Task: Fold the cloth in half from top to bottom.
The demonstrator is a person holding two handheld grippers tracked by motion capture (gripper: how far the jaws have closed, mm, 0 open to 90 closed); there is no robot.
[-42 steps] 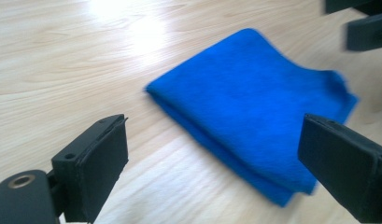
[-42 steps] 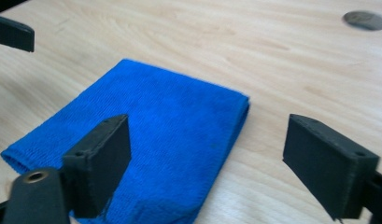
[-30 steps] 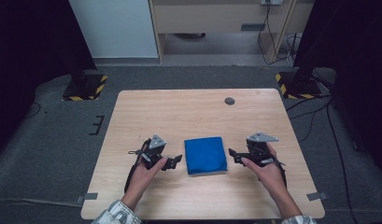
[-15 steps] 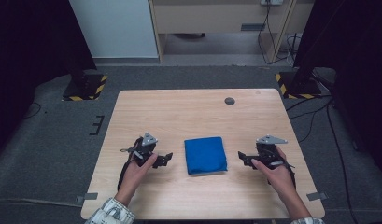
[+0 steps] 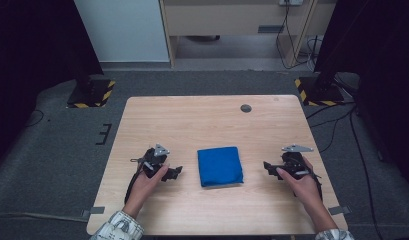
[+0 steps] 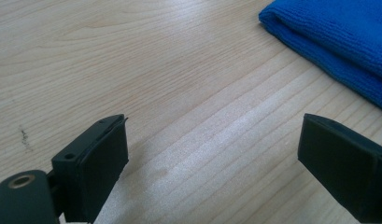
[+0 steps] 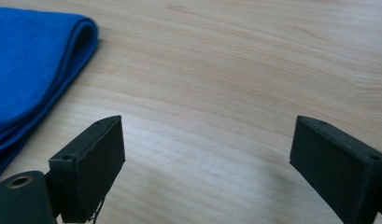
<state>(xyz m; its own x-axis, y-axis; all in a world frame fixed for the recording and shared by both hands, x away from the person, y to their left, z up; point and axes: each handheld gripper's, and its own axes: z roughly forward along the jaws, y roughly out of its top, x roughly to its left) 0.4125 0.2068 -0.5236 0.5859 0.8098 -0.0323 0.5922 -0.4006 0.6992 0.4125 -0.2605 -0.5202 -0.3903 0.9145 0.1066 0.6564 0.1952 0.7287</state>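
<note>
Folded blue microfibre cloth (image 5: 220,166), soft looped pile, rounded fold edges, lies mid-surface on pale grained wood surface (image 5: 202,120). Left tool (image 5: 178,171) and right tool (image 5: 267,166) flank it, blocky black jaws wide, empty.

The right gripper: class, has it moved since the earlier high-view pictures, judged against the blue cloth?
Yes. The right gripper has drawn away from the folded blue cloth, toward the table's right and near edges.

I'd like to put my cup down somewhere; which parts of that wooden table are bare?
The far half of the table is bare up to the small dark disc. The near edge is free too. It is crowded along the middle: the folded blue cloth lies between the left gripper and right gripper.
</note>
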